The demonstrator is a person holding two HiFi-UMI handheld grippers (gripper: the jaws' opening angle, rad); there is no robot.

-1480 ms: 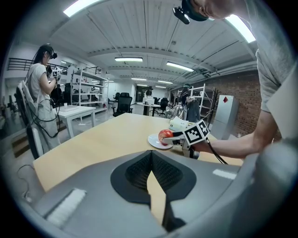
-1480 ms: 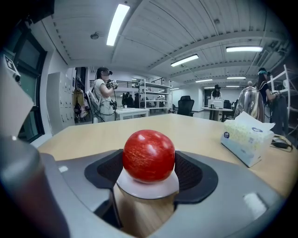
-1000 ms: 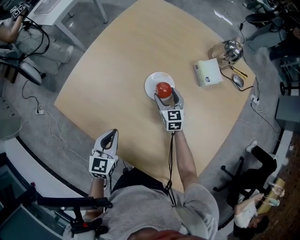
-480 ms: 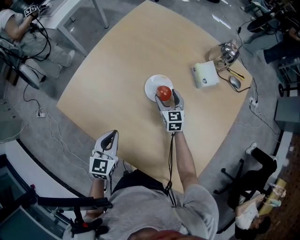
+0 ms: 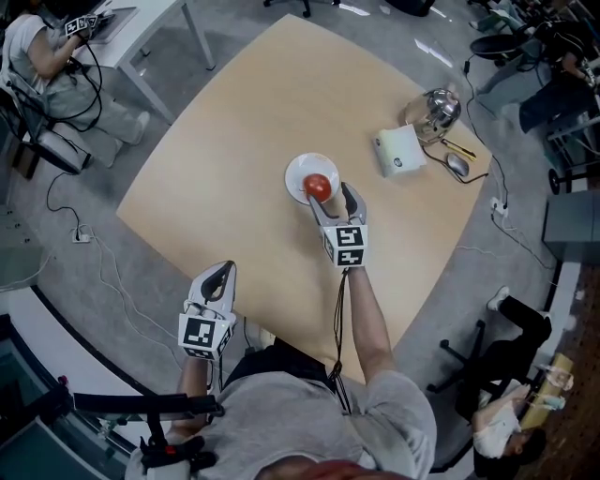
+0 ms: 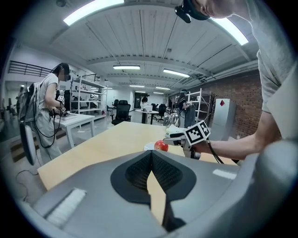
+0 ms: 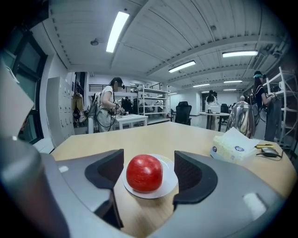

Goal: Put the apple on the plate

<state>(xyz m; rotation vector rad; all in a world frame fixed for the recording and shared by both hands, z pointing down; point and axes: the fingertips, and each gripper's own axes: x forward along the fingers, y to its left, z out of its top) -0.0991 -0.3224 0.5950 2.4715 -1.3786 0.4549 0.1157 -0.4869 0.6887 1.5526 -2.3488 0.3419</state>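
A red apple (image 5: 318, 187) rests on the small white plate (image 5: 300, 167) in the middle of the round wooden table (image 5: 234, 159). My right gripper (image 5: 332, 198) hovers just behind the apple, a little above the table. In the right gripper view the apple (image 7: 145, 173) shows on the plate (image 7: 168, 182) with clear gaps to both pads; the jaws of the right gripper (image 7: 149, 162) stand wide and are closing slightly. My left gripper (image 5: 221, 273) hangs off the table's near edge with its tips together and nothing held. From the left gripper view the apple (image 6: 161, 146) appears far ahead.
At the table's far right lie a white tissue box (image 5: 399, 150), a metal kettle (image 5: 433, 111), a mouse (image 5: 457, 165) and a pen. A white desk (image 5: 141, 23) with a seated person stands at the upper left. Cables run across the grey floor.
My right gripper has risen and drawn back, so the apple now sits ahead of its tips instead of between them. The apple stays on the plate. The left gripper also rose a little.
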